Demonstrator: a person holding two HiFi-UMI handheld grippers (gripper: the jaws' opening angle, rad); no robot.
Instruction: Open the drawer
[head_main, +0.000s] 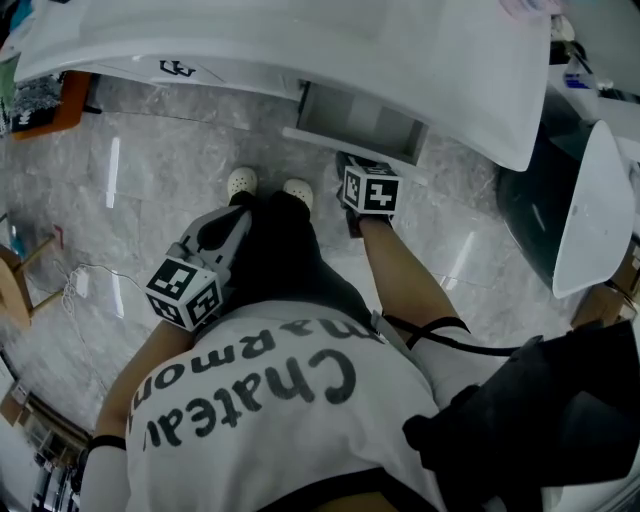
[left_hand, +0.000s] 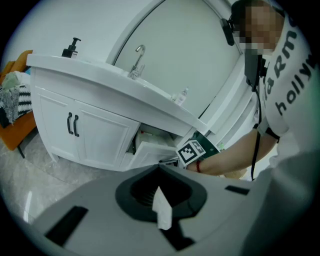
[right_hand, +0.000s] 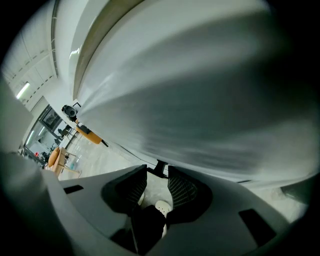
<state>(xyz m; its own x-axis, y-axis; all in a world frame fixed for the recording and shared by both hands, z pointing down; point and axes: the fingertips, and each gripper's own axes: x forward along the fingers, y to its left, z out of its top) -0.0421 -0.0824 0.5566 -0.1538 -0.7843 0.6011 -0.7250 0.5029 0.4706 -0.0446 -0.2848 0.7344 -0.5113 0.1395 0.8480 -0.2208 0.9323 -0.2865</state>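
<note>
Shirt (head_main: 270, 385) print "Chateau Marmon", right tool (right_hand: 157, 166) spread, black drawer handle (right_hand: 160, 168) between tips, left tool (left_hand: 160, 172) pressed together.

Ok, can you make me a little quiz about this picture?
1. Which tongs are up by the drawer? A) left B) right C) neither
2. True or false: the drawer is shut.
3. Fill in: the door handles are ____ in colour.

Key: 1 B, the right tongs. 2 false, it is pulled out. 3 black.
</note>
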